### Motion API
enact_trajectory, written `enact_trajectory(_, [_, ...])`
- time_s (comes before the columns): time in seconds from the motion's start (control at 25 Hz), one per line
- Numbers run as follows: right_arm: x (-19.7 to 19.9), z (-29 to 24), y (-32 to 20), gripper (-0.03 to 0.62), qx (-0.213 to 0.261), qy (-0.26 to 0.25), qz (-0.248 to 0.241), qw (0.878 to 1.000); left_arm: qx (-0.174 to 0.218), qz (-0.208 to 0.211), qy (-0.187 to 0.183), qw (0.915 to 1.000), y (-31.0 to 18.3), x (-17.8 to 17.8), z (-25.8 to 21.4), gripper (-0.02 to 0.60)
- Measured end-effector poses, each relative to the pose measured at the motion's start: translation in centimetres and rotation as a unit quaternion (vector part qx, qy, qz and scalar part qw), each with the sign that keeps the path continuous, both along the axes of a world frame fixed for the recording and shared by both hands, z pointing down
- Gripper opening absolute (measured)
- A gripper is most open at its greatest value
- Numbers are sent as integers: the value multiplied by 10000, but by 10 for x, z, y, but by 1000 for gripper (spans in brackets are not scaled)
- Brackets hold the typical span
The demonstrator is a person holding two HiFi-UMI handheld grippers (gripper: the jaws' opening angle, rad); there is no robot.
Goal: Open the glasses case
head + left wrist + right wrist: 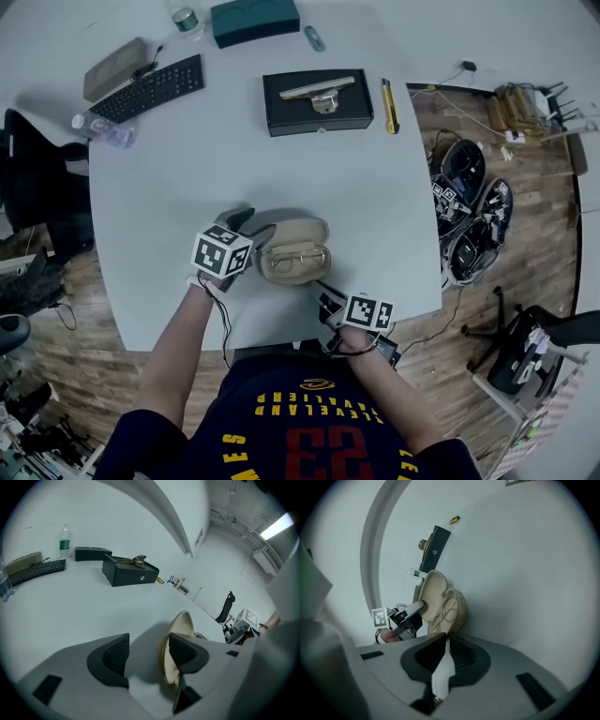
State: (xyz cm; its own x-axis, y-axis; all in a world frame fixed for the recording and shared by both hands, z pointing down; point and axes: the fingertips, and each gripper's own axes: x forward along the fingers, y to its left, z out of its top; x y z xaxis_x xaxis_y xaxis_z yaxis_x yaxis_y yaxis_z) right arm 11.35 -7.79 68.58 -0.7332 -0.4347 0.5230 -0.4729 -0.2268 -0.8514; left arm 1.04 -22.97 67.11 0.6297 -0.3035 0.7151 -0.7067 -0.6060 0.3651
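The beige glasses case [293,251] lies open near the table's front edge, with gold wire-rimmed glasses [292,259] in its lower half. My left gripper [251,227] is at the case's left end, jaws open. In the left gripper view its right finger [185,651] rests against the raised lid [187,620], and nothing sits between the pads of the left gripper [147,644]. The right gripper view shows the case [443,603], the glasses [444,613] and the left gripper's finger [411,610] against the lid. My right gripper [325,298] [445,640] is just in front of the case, shut and empty.
A black box [319,101] with a gold piece on it stands at the back, a yellow knife [389,105] beside it. At the far left are a keyboard [150,87] and a water bottle [103,129]; a teal box [255,19] lies behind. Bags [469,211] lie on the floor at the right.
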Motion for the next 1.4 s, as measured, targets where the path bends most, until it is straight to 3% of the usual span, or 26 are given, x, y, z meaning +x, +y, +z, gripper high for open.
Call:
enact_trajectory(0.52, [1,1,0,41,9,18,-28,10000,-263,-186,42,9995,-6,-3,17,279])
enact_trajectory(0.8, [3,-9,-13,41,361,68,-101,9993,-64,207,-197,9996,8,8,8,278])
enact_trajectory(1.2, [2,-18,-23,46,596,134,-119,9981,141,312,-358,9988,22,8,2,278])
enact_trajectory(1.4, [4,-26,-24,117,691,70,24,9976,209,149,-308,9992,27,0,-5,278])
